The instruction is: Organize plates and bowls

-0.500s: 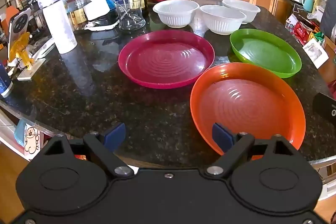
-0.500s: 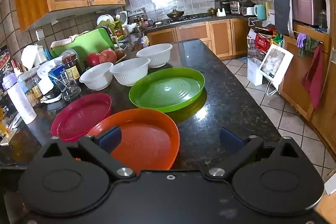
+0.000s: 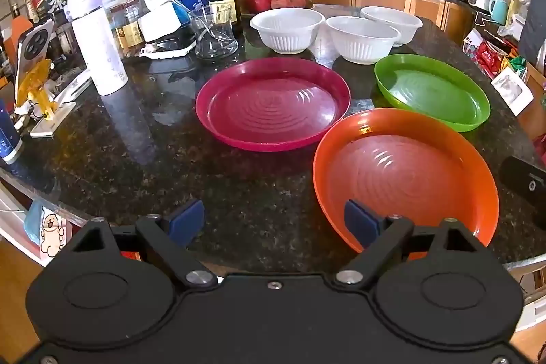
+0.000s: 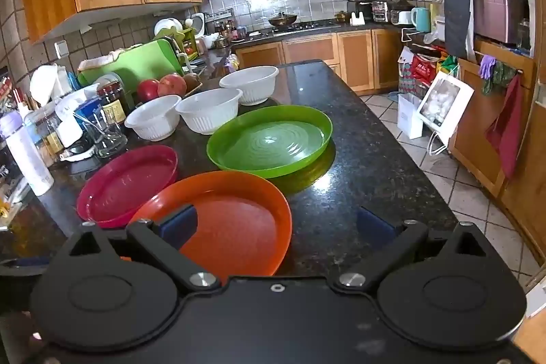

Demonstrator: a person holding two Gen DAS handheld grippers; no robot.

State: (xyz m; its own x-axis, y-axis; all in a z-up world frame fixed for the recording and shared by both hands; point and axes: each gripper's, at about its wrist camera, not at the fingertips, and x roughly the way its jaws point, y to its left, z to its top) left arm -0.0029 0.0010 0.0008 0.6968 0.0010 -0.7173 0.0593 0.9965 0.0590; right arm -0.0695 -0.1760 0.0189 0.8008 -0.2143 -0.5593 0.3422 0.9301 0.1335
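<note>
Left wrist: orange plate (image 3: 406,173), three white bowls (image 3: 288,29) empty; both jaws wide.

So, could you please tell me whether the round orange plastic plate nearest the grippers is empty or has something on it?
Empty. The round orange plastic plate shows only its bare ringed base in both wrist views, and it lies flat on the dark granite counter.

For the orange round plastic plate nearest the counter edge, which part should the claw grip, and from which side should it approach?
Grip the raised rim of the orange round plastic plate at its near edge, coming from the counter's front. The plate lies flat, so only the upturned rim gives two faces to pinch. The open left claw probably suits: one of its pads already sits over that edge. The far rim crowds the magenta plate and the green plate.
</note>
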